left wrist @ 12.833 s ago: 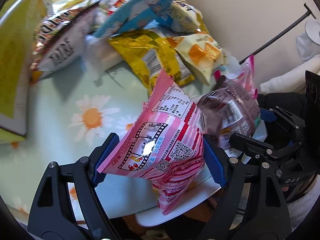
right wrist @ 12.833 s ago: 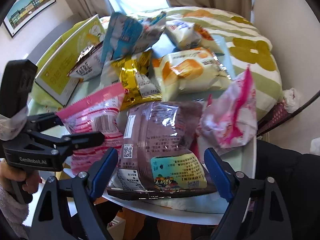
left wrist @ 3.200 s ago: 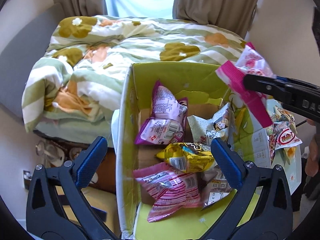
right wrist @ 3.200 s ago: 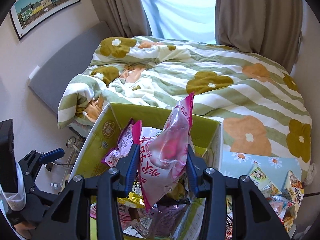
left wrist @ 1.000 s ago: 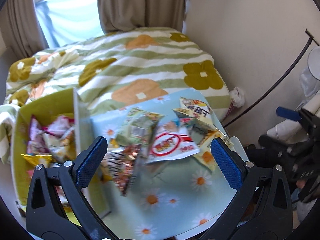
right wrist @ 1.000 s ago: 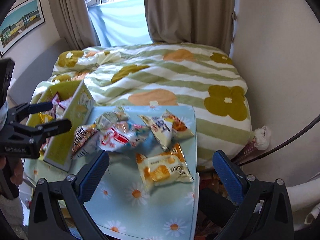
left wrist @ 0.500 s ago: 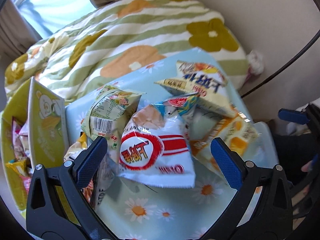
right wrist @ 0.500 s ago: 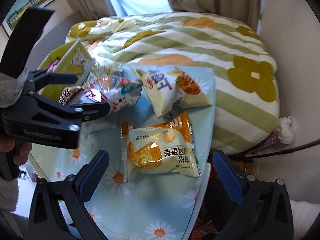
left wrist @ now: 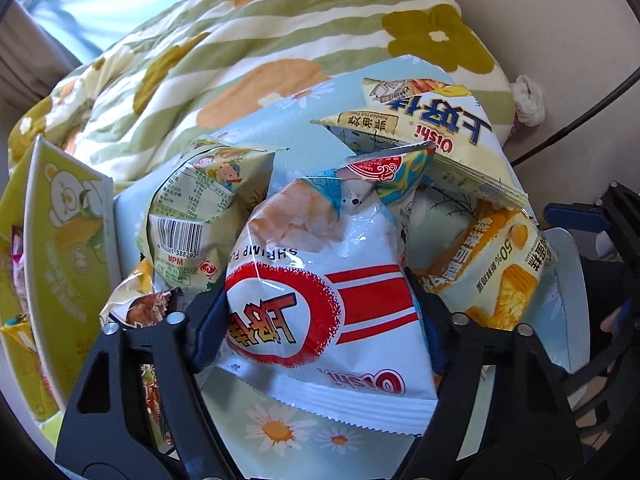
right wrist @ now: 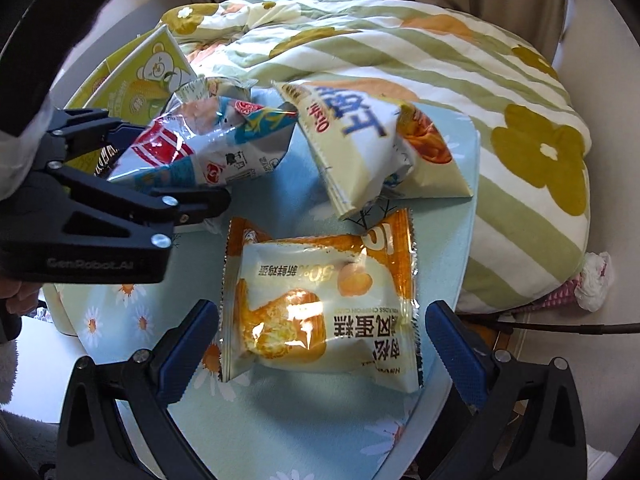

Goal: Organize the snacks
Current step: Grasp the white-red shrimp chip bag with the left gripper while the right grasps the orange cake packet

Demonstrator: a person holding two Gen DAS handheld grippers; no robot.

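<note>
My left gripper is shut on a white and red shrimp chips bag, its blue pads pressing both sides; the bag also shows in the right wrist view. My right gripper is open, its fingers on either side of an orange and white cake packet lying flat on the table, not touching it. A cream Oishi bag lies just beyond. A pale green snack bag lies left of the shrimp chips. The yellow-green box with snacks inside stands at the left.
The small table has a light blue daisy cloth and ends close at the right. A bed with a green striped flower quilt lies beyond it. A black rod runs along the floor at right.
My left gripper moved in and closed on the shrimp chips bag. My right gripper came down closer, and now straddles the cake packet.
</note>
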